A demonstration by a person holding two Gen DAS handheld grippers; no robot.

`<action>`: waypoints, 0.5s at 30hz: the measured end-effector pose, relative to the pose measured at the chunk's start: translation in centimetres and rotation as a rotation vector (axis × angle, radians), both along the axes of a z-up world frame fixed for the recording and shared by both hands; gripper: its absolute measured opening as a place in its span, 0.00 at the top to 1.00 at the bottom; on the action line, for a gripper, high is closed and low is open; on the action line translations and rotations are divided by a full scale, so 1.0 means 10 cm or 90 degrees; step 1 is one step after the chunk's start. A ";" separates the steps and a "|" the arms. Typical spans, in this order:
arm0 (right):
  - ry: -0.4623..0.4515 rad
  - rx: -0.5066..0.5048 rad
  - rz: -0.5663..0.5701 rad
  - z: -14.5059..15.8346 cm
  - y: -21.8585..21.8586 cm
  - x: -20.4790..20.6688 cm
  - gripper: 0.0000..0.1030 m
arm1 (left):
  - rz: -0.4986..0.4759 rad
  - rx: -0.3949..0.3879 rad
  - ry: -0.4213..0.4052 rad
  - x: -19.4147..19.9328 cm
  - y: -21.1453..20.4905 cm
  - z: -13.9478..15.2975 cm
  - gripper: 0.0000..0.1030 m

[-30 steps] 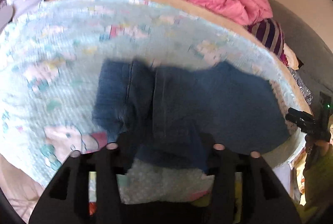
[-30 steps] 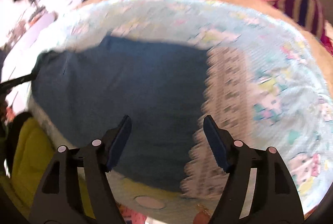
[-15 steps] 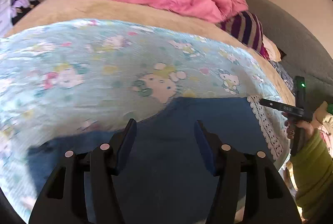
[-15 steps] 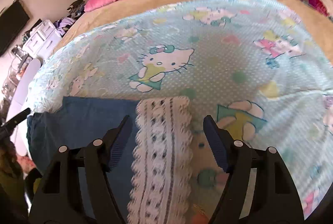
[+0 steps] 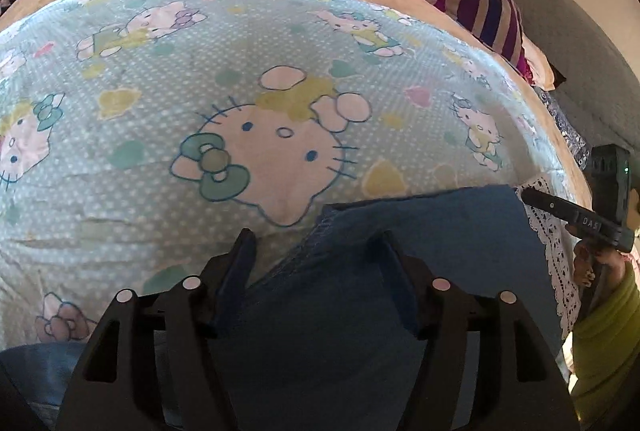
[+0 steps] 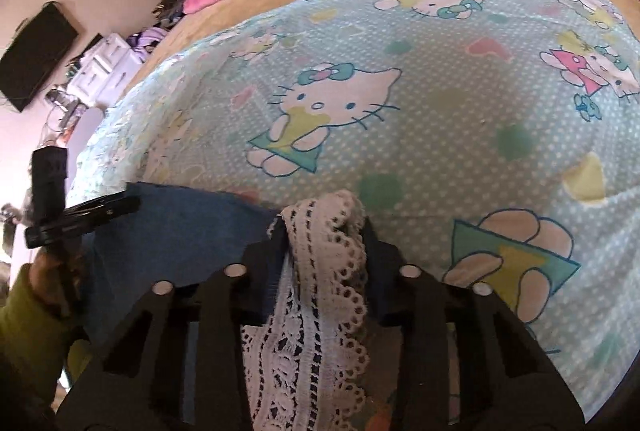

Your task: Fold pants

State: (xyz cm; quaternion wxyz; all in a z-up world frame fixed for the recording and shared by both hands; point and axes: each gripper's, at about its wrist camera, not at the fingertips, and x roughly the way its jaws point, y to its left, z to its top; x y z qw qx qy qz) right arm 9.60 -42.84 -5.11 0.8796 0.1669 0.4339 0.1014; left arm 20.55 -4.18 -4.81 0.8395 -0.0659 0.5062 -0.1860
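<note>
Both tools over pants [image 5: 420, 231]: left tool [image 5: 316, 255] spread, right tool [image 6: 324, 235] pinching lace.

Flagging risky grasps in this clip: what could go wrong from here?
The right gripper pinches only the lace trim, so it may slip or stretch when lifted.
The left gripper is open astride the pants edge; a one-sided lift could skew the fold.
</note>
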 end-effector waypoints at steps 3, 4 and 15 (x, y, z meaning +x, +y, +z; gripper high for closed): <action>-0.033 -0.028 0.010 0.15 0.04 -0.03 0.83 | -0.025 0.001 -0.007 -0.03 -0.11 0.07 0.90; -0.050 -0.039 0.011 0.25 0.05 -0.03 0.83 | -0.032 0.016 -0.020 -0.04 -0.15 0.11 0.90; -0.018 -0.149 0.010 0.16 0.07 0.41 0.81 | -0.024 0.066 -0.065 0.14 -0.27 0.16 0.92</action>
